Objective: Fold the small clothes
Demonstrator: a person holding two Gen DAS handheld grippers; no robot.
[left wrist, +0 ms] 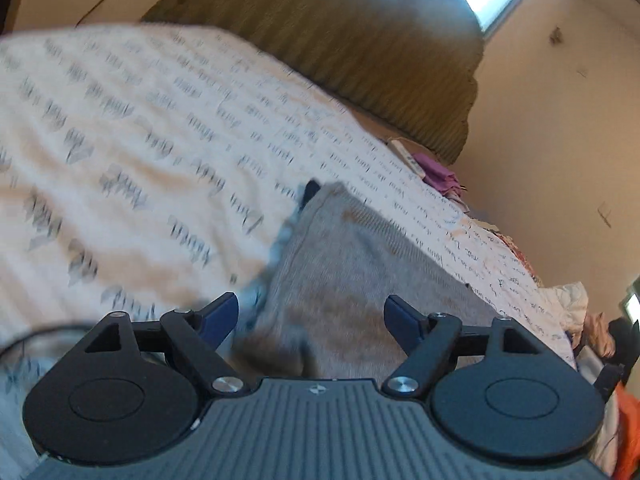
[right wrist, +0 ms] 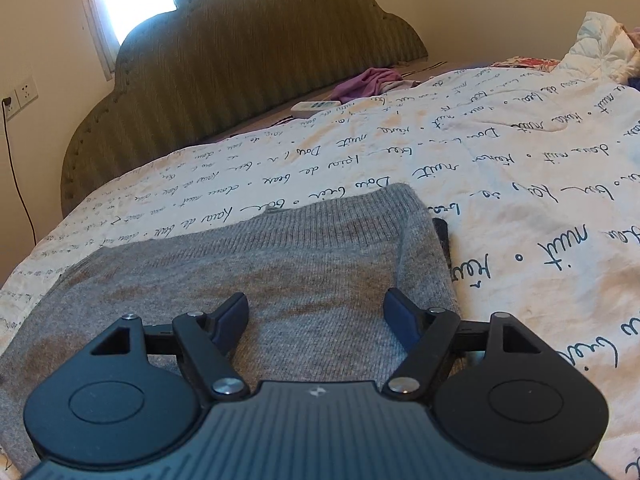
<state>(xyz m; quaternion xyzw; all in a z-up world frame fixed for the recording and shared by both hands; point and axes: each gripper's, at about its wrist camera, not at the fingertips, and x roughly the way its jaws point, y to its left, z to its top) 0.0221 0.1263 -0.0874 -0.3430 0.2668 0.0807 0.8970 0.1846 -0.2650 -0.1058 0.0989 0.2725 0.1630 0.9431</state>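
Observation:
A grey knitted garment (right wrist: 280, 264) lies flat on a white bed cover printed with script (right wrist: 520, 168). In the right wrist view my right gripper (right wrist: 316, 312) is open just above the garment's near part, holding nothing. A dark edge (right wrist: 442, 236) peeks out under the garment's right side. In the blurred left wrist view the same grey garment (left wrist: 352, 264) lies ahead, and my left gripper (left wrist: 312, 316) is open over its near edge, empty. A dark blue bit (left wrist: 310, 192) shows at the garment's far corner.
A green padded headboard (right wrist: 240, 60) stands at the far end of the bed. A purple cloth (right wrist: 368, 80) and a white remote (right wrist: 316, 106) lie near it. Crumpled clothes (right wrist: 600, 48) pile at the far right. A wall socket with a cable (right wrist: 16, 100) is at the left.

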